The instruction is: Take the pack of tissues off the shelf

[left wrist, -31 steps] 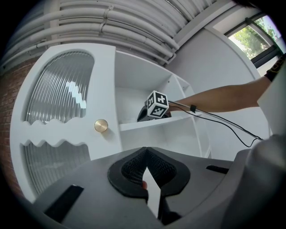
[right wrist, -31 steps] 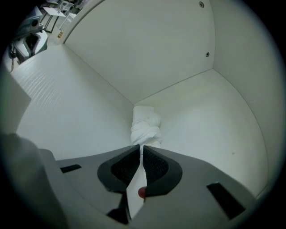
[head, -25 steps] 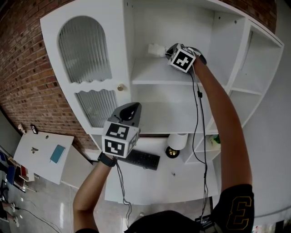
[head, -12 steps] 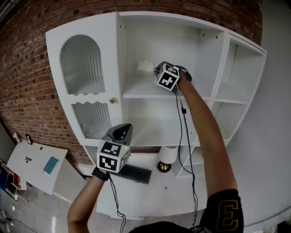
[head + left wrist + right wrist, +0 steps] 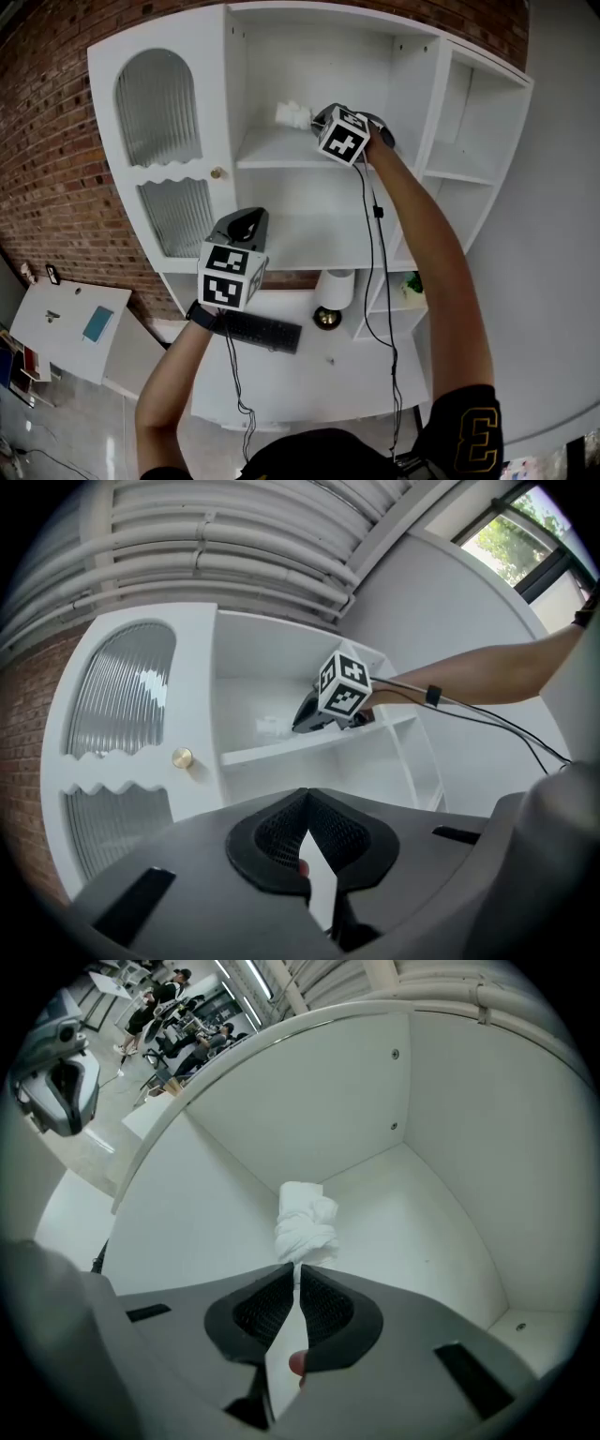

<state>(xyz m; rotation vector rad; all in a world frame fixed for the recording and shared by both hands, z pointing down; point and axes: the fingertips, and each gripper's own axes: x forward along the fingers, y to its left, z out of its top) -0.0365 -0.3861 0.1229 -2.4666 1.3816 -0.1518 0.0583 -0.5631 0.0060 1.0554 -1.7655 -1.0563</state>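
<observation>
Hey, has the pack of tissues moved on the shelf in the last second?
Yes. The pack of tissues, pinched in the right gripper, now sits nearer the front edge of the shelf than before, drawn out from the back wall.

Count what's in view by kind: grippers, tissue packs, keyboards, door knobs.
Grippers: 2 (left gripper, right gripper)
Tissue packs: 1 (tissues, pinched in the right gripper)
Keyboards: 1 (keyboard)
Door knobs: 1 (knob)
Total: 5
</observation>
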